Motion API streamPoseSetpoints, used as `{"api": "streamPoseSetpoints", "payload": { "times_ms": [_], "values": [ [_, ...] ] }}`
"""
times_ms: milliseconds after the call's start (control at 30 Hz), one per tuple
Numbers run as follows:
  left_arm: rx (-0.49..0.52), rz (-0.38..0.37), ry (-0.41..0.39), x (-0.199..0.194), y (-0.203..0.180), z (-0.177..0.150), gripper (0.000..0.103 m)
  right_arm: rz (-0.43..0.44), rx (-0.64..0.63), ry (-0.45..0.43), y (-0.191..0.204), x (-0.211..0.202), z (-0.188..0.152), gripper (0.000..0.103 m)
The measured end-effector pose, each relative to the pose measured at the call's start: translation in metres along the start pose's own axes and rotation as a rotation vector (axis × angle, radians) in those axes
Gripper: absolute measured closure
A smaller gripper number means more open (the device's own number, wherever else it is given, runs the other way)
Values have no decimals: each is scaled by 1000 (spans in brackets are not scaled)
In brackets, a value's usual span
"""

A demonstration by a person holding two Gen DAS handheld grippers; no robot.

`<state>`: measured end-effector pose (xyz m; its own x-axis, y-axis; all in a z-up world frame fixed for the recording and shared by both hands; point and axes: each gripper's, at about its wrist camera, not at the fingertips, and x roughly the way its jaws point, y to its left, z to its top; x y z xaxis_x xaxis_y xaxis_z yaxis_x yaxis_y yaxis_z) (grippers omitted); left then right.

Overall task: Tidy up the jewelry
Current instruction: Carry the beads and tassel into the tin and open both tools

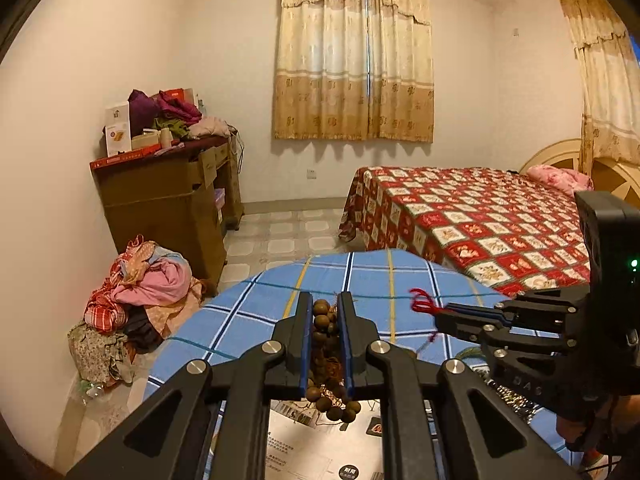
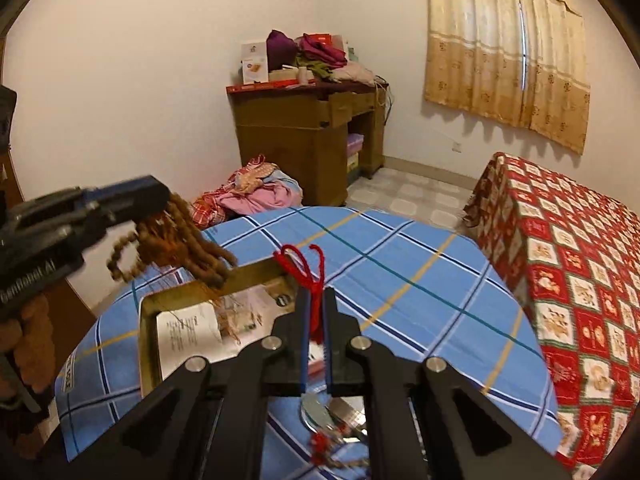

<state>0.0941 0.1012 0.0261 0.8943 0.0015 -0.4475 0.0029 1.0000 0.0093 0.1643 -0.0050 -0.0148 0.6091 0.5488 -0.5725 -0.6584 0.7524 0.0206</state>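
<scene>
Beads, brown and strung in loops (image 1: 326, 344), hang clamped in the left claw (image 1: 325, 312) above a shallow tray (image 2: 256, 270) lined with printed paper. Beside it, the right claw (image 2: 316, 300) is clamped on a red cord (image 2: 304, 264), lifted over the blue checked bench (image 2: 400, 280). Farther off lie a clothes heap (image 1: 136, 292), a wooden cabinet (image 1: 168, 200) and a bed (image 1: 480, 220).

A string of brown beads (image 1: 326, 354) is clamped between the pads of the left gripper (image 1: 325, 312) and hangs above the blue checked cloth (image 1: 248, 312). At the right, a red cord (image 1: 422, 304) is pinched in the right gripper (image 1: 444, 316). A printed sheet (image 1: 320, 448) is seen below the beads.
</scene>
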Motion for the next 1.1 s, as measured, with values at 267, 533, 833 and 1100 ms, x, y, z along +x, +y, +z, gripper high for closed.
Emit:
{"api": "streamPoseSetpoints", "payload": {
  "times_ms": [267, 533, 833, 1100],
  "values": [
    [-13, 29, 65, 25, 12, -16, 92, 4, -22, 33, 14, 33, -3, 96],
    [-5, 26, 118, 43, 14, -29, 91, -11, -31, 69, 16, 53, -11, 96],
    [7, 38, 160, 60, 16, -35, 91, -49, -58, 101, 17, 67, -16, 96],
    [33, 55, 168, 64, 14, -37, 91, -69, -82, 119, 19, 73, -21, 95]
  ]
}}
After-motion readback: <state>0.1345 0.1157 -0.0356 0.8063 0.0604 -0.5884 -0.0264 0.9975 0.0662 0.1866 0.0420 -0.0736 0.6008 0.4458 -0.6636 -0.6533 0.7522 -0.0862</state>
